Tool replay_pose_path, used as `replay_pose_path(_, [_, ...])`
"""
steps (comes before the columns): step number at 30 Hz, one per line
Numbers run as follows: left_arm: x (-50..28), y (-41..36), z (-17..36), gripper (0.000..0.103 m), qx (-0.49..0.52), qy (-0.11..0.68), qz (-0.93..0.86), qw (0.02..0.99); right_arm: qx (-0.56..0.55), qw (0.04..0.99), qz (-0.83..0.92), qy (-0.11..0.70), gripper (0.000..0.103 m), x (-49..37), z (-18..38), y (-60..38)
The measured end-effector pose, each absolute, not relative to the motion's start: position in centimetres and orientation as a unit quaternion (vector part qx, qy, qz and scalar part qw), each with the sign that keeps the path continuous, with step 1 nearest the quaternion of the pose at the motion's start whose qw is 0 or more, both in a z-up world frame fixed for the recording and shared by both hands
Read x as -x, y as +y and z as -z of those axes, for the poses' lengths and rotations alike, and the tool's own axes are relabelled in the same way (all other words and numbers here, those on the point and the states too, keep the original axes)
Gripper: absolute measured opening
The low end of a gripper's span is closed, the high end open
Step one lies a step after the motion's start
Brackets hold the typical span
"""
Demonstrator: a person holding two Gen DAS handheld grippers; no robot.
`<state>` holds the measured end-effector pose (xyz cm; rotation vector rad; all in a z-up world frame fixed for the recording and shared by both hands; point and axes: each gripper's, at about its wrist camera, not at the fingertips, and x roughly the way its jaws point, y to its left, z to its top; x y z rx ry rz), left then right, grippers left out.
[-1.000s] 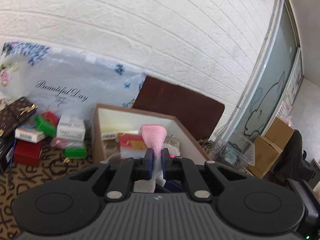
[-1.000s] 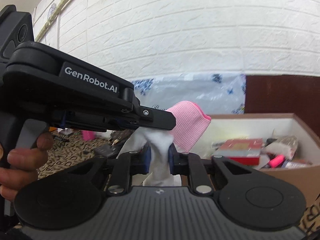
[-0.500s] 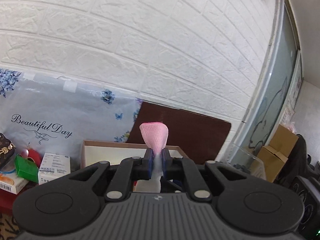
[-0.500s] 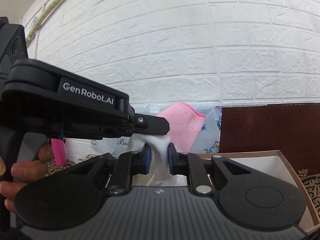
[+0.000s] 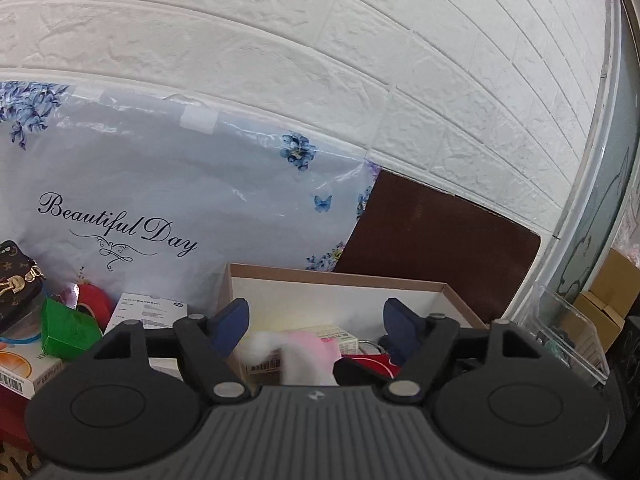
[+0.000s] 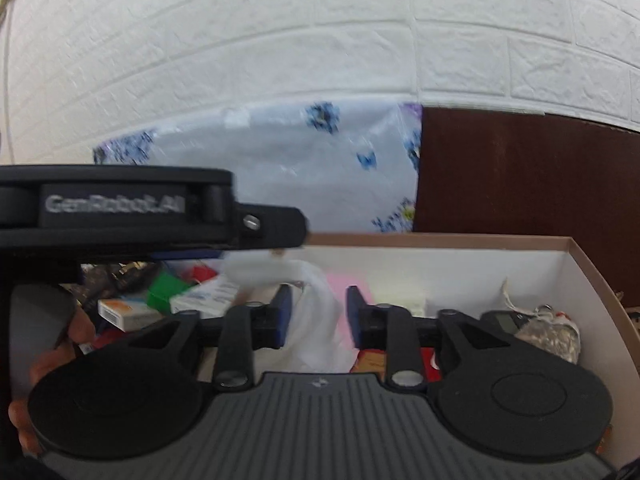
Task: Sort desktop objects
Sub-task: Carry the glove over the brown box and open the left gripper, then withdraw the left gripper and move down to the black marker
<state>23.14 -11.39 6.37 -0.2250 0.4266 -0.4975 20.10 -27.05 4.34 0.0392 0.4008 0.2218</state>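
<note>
A pink and white cloth (image 5: 304,354) hangs blurred between the spread fingers of my left gripper (image 5: 316,320), over the open cardboard box (image 5: 340,280). My left gripper is open and nothing is pinched in it. In the right wrist view the same cloth (image 6: 320,320) sits loose between the parted fingers of my right gripper (image 6: 318,312), also open, above the box (image 6: 440,242). The left gripper's body (image 6: 120,208) crosses the right wrist view at the left.
The box holds a red packet (image 6: 372,360), a glittery pouch (image 6: 548,336) and small cartons. Left of it lie a green box (image 5: 68,330), a white carton (image 5: 148,312), red tape (image 5: 92,304) and a brown purse (image 5: 16,280). A clear tray (image 5: 568,340) stands right.
Both grippers have opened and let go of the pink and white cloth, which has dropped from above the fingers down toward the box. Both views have tilted down a little.
</note>
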Motion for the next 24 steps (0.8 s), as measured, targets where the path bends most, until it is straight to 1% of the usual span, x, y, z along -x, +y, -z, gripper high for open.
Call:
replay_pose_path(2, [-23.1,-11.2,-6.0,0.091,0.110,0.214,0.244,0.939,-0.022,0.976,-0.094,0.197,0.069,-19.8,-4.1,-27.6])
replay_pose_path(4, [-22.8,-11.0,-5.7,0.094,0.107,0.216,0.239,0.941,-0.033,0.977,-0.083,0.193,0.082,-18.9,-4.0,-28.1])
replay_pose_path(5, [-22.6,-10.9,-5.6,0.094,0.105,0.214,0.236,0.942,-0.039,0.978,-0.080,0.188,0.084,-18.6,-4.1,-28.4])
replay_pose_path(9, [-21.8,-10.9,-5.3,0.098,0.091,0.216,0.230,0.945,-0.046,0.978,-0.073,0.190,0.087,-18.2,-4.0,-29.0])
replay_pose_path(11, [-21.2,-11.0,-5.2,0.101,0.081,0.216,0.232,0.945,-0.048,0.978,-0.070,0.191,0.090,-18.2,-3.9,-29.1])
replay_pose_path(13, [-20.6,-11.2,-5.1,0.102,0.072,0.215,0.234,0.946,-0.049,0.978,-0.070,0.192,0.091,-18.0,-3.7,-29.0])
replay_pose_path(16, [-20.1,-11.3,-5.0,0.101,0.065,0.224,0.231,0.945,-0.046,0.976,-0.063,0.202,0.095,-17.8,-3.4,-28.7])
replay_pose_path(24, [-18.3,-10.9,-5.5,0.102,0.074,0.236,0.227,0.942,-0.042,0.977,-0.058,0.203,0.096,-15.7,-3.5,-28.7])
